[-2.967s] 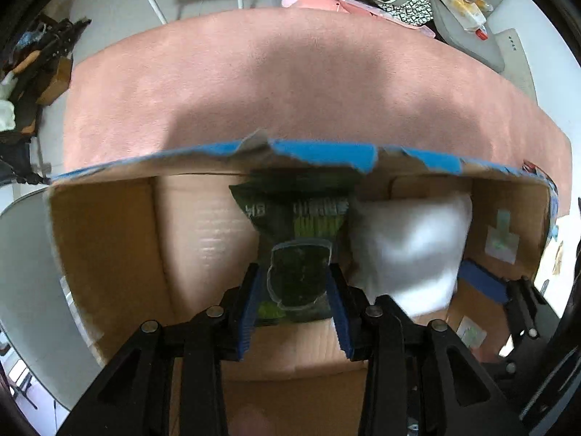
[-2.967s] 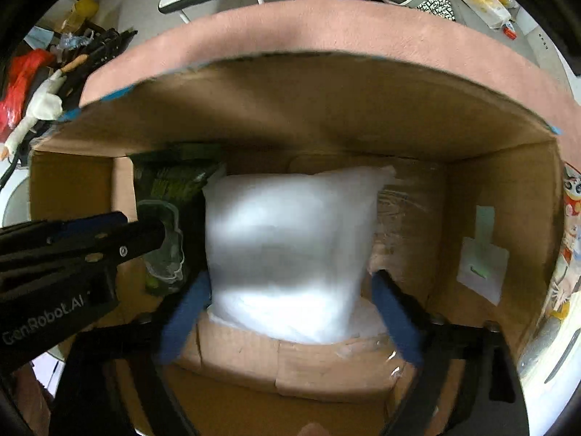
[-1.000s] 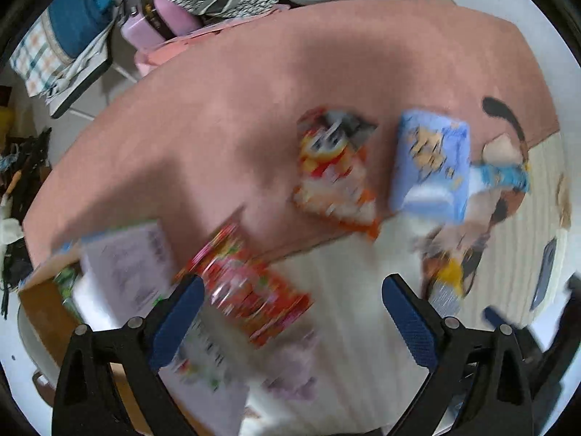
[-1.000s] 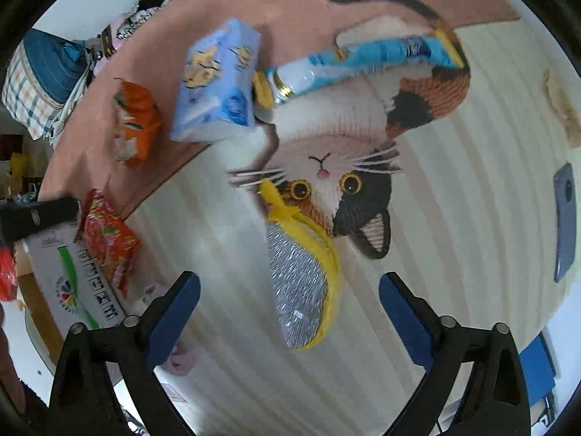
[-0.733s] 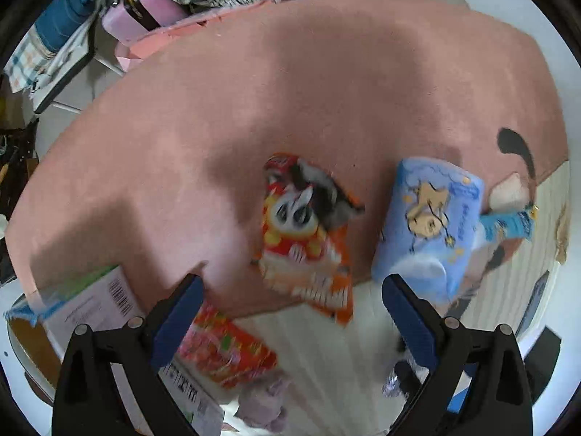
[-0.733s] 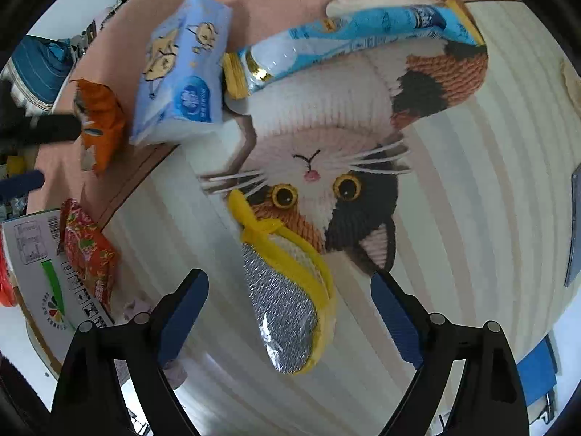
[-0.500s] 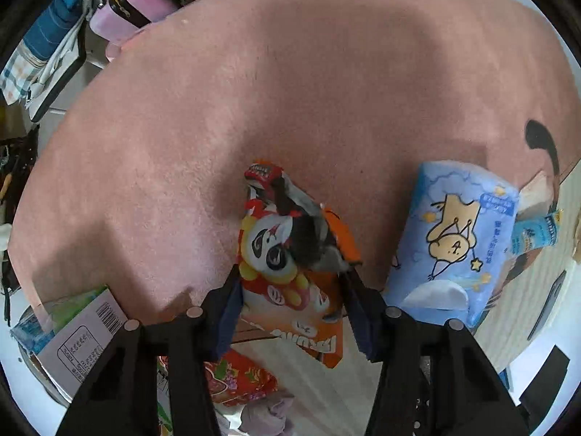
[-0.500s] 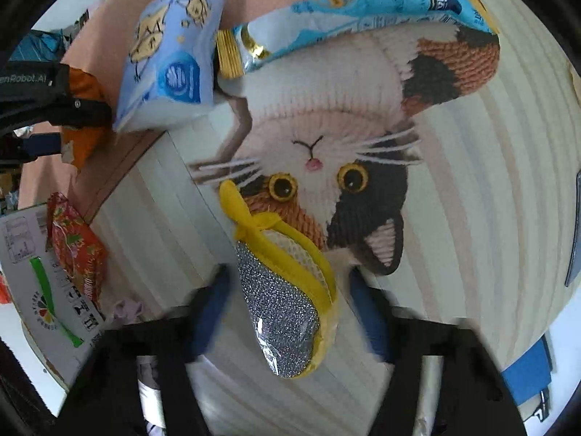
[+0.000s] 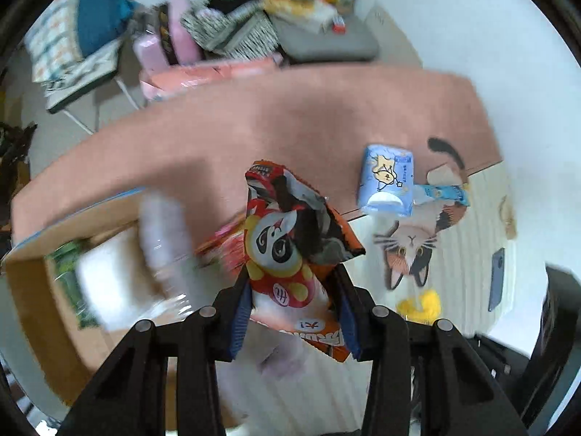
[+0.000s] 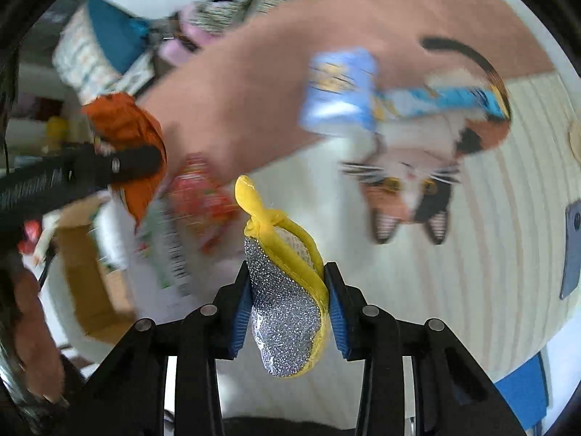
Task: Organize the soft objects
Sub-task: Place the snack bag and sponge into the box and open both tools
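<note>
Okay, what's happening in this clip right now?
A person is sorting soft items from a cat-patterned rug into a cardboard box. The left tongs are clamped on an orange panda snack bag, lifted off the rug beside the box. The right tongs grip a silver-and-yellow scrubbing pad, also raised. A blue tissue pack and a blue tube lie on the rug.

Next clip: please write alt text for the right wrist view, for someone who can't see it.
The right gripper has its jaws shut on a silver glittery scrubbing pad with yellow fabric trim, lifted above a cream striped cat-face rug. Blurred behind lie a light blue tissue pack and, at left, an open cardboard box.
</note>
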